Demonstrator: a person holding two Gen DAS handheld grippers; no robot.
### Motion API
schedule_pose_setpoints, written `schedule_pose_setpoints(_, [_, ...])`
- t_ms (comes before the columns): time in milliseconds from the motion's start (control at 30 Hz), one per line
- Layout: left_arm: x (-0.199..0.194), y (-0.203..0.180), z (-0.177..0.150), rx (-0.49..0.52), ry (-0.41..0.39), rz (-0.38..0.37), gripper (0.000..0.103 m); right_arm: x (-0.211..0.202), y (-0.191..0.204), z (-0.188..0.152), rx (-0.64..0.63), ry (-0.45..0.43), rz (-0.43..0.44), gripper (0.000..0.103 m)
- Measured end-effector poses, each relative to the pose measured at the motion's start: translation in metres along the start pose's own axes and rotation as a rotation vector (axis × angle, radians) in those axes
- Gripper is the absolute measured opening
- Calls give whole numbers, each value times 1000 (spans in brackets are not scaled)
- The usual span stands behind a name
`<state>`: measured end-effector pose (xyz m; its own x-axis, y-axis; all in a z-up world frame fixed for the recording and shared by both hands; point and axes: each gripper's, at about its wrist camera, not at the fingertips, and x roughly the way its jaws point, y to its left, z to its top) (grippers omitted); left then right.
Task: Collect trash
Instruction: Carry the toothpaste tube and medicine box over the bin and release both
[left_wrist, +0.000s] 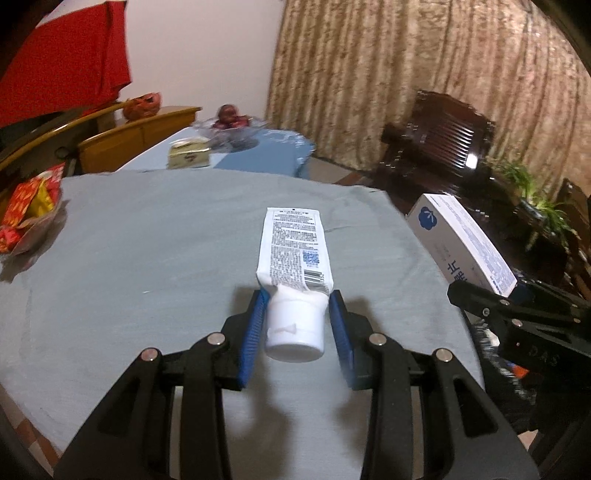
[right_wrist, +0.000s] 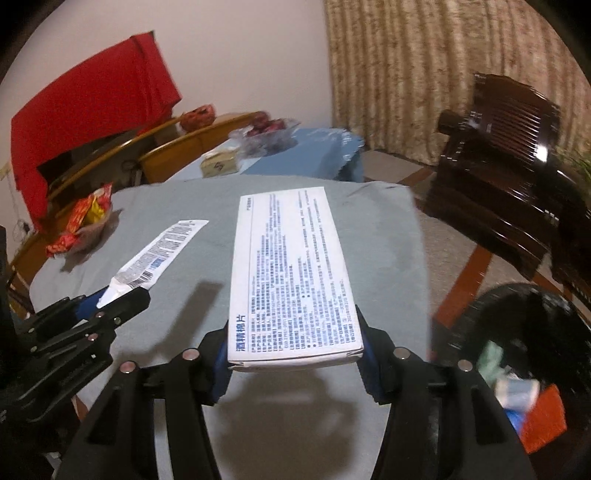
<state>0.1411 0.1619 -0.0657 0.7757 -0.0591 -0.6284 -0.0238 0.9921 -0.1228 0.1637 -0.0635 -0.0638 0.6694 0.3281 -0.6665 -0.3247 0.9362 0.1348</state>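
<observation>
Black linkage arms fill the foreground of both wrist views, each ending in blue pads. On the left, the left claw (left_wrist: 297, 325) is clamped on a white squeeze tube (left_wrist: 291, 258) just behind its cap, so the flat printed end sticks out forward over the grey-covered table (left_wrist: 147, 240). Farther left on that table sits a red and yellow snack wrapper (left_wrist: 29, 214), not yet collected. To the right, the right claw (right_wrist: 293, 350) grips a white cardboard box (right_wrist: 291, 266) by its near end across the width, long side pointing ahead. Lower right, a black trash bin (right_wrist: 524, 306) with rubbish already inside stands on the floor beside the table, probably where both items go.
</observation>
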Motion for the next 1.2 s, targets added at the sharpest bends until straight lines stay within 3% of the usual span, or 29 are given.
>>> schedule_pose_setpoints(600, [9,-160,-18,211,16,-221,35,-102,-157,-57,205,-70,-244,56])
schedule_pose_setpoints(833, [29,-217,-30,274,51,-296,34,-105,-207,-81,246,-29,-326,56])
schedule_pose_setpoints(1100, [61,-275,-37,325,87,-371,34,-99,-243,-90,270,-5,-356,56])
schedule_pose_setpoints(1133, [68,-280,-37,324,97,-390,34,-95,-247,-90,269,5,-353,57])
schedule_pose_setpoints(1200, [82,-288,-37,320,135,-421,36,-90,-253,-91,263,16,-376,72])
